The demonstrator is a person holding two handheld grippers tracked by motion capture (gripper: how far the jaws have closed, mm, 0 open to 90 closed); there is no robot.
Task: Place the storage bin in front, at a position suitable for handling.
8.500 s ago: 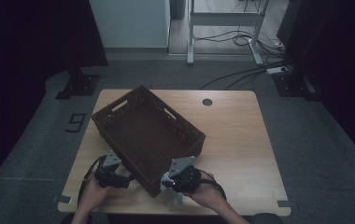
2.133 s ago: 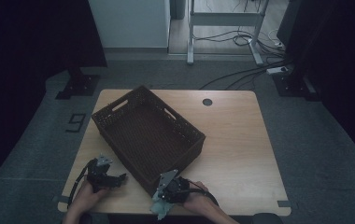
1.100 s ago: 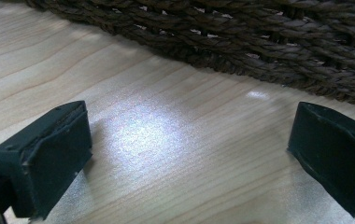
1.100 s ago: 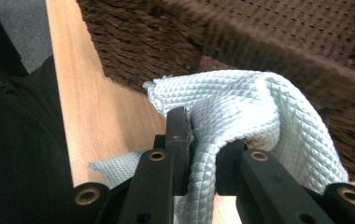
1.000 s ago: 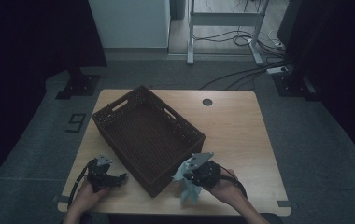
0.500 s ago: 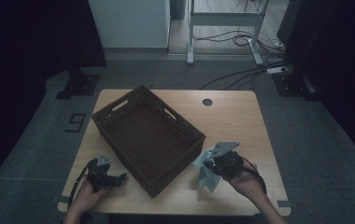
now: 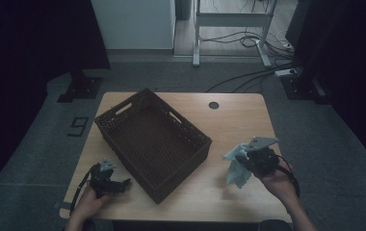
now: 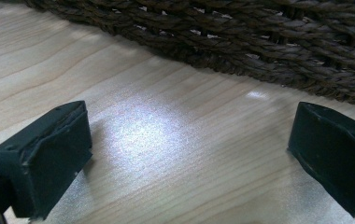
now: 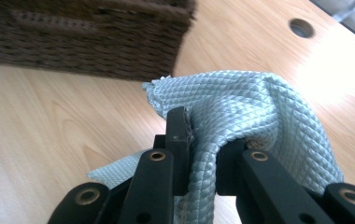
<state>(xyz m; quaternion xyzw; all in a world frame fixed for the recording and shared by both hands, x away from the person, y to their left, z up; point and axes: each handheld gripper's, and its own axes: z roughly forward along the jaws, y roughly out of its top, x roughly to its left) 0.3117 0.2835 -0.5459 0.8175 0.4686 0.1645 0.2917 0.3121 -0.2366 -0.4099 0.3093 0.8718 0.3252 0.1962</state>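
Your right gripper [image 7: 246,155] sits at the lower right of the high view, over the bare wood to the right of the wicker basket [image 7: 152,139], and its jaws are clamped tight on a pale blue-green cloth [image 7: 235,166]. In the right gripper view that cloth [image 9: 241,112] is pinched into a narrow fold between the two black jaws and billows out above and to the right of them, its quilted diamond weave plain to see, with a flap trailing down toward the lower left. From above, the loose part of the cloth hangs down and to the left of the gripper, above the table [image 7: 239,120], well apart from the basket's near right corner. Your left gripper [image 7: 121,183] lies at the lower left of the high view, just beside the basket's long near wall. In the left gripper view its jaws stand wide apart with nothing between them but lit table [image 8: 175,140], and the basket's woven side [image 8: 241,42] runs across the top of the frame.
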